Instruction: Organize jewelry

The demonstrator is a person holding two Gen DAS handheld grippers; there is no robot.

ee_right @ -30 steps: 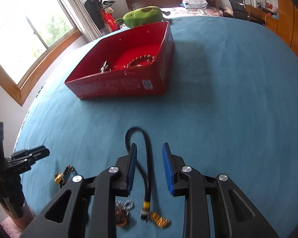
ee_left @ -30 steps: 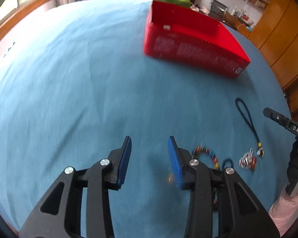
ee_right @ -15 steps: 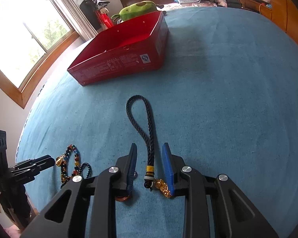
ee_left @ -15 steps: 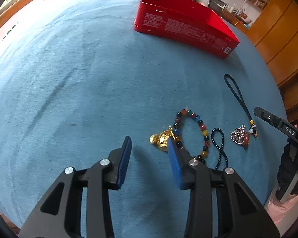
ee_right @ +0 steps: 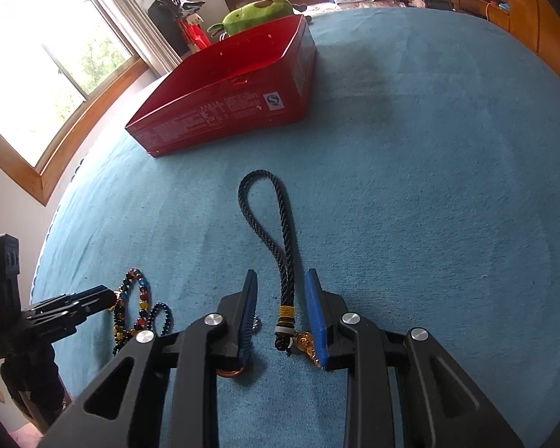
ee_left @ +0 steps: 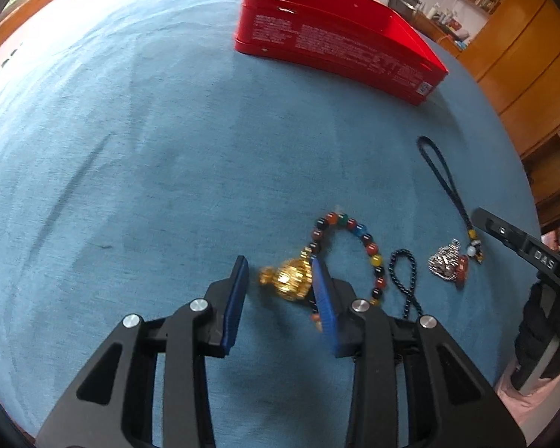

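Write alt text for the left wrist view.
The left gripper, jaws closing, straddles a gold charm on a bead bracelet lying on blue cloth. A black cord, silver pendant and red box lie beyond.

two wrist views, angled down, sharing red box (ee_left: 336,44)

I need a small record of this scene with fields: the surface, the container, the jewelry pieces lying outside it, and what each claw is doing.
surface: blue cloth-covered table
container: open red rectangular tin box
loose pieces: multicoloured bead bracelet with gold charm; small dark bead string; dark braided cord loop; silver and red pendant
left claw: closing, gold charm between its blue pads, not yet pinched
right claw: open, straddling the cord above its gold-wrapped end
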